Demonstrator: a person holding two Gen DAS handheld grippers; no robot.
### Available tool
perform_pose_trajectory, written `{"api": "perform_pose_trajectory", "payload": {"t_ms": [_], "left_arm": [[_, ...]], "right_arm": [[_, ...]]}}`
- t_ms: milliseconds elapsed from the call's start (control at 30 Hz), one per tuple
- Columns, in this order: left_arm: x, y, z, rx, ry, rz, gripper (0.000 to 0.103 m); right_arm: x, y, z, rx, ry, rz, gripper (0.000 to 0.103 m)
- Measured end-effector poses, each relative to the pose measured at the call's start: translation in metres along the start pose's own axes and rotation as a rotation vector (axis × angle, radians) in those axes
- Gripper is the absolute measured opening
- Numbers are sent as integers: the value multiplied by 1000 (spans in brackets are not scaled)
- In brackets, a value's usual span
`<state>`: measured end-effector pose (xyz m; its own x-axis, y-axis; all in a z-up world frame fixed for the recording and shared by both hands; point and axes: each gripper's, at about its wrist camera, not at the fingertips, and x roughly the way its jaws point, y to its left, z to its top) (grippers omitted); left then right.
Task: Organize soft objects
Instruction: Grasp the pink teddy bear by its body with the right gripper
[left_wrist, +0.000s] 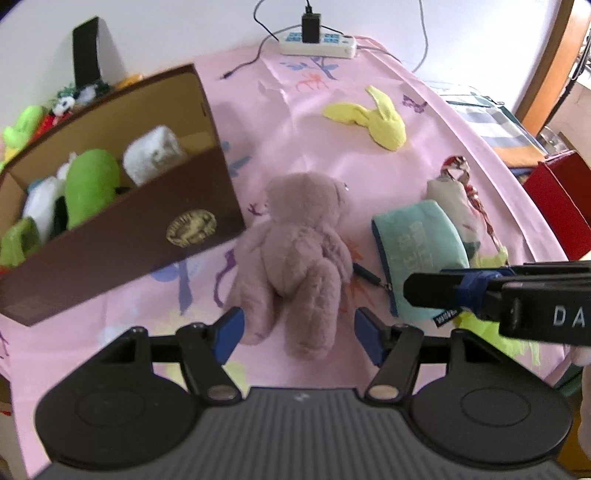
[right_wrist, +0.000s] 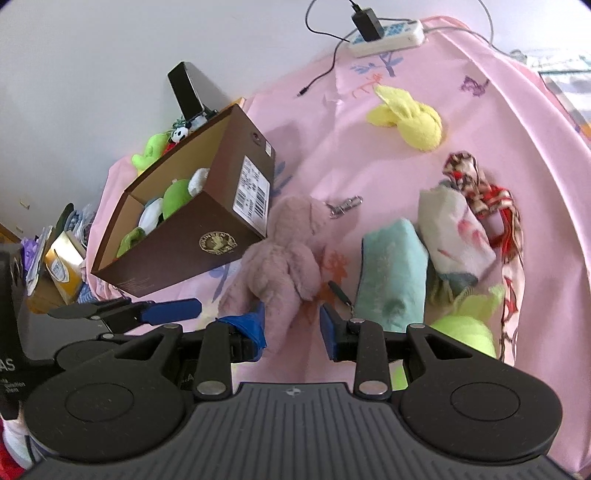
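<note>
A mauve plush bear (left_wrist: 295, 254) lies face down on the pink cloth, also in the right wrist view (right_wrist: 284, 258). My left gripper (left_wrist: 299, 328) is open, its fingers either side of the bear's legs. My right gripper (right_wrist: 291, 328) is open too, close over one bear leg. A brown cardboard box (left_wrist: 122, 236) holding green and white plush toys stands at the left, also in the right wrist view (right_wrist: 192, 229). A teal pouch (left_wrist: 417, 251), a yellow plush (left_wrist: 373, 114) and a cloth bundle with a patterned scarf (right_wrist: 465, 214) lie to the right.
A power strip (left_wrist: 317, 44) with a charger and cables sits at the cloth's far edge. More plush toys (left_wrist: 26, 125) lie behind the box. A lime plush (right_wrist: 469, 325) lies near the front right. A red box (left_wrist: 557, 199) stands off the table's right edge.
</note>
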<state>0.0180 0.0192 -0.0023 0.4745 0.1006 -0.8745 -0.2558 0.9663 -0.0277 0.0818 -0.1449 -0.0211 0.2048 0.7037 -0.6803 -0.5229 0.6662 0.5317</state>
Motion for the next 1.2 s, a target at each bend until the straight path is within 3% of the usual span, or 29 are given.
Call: {"api": "perform_pose_trajectory", "payload": {"t_ms": [300, 500, 700, 867, 1033, 1200], "left_arm": [[16, -1, -13, 25, -11, -77, 66], [20, -4, -16, 95, -55, -113, 67], [20, 13, -1, 99, -114, -172, 69], [28, 24, 15, 107, -141, -166, 70], [50, 31, 25, 120, -98, -158, 70], [63, 35, 35, 138, -91, -152, 79]], "right_arm": [[10, -19, -7, 48, -15, 32, 16], [9, -27, -11, 46, -38, 70, 16], [19, -31, 1, 63, -73, 101, 16], [37, -35, 16, 115, -66, 133, 16], [57, -29, 26, 109, -38, 107, 17], [72, -28, 30, 109, -4, 90, 17]]}}
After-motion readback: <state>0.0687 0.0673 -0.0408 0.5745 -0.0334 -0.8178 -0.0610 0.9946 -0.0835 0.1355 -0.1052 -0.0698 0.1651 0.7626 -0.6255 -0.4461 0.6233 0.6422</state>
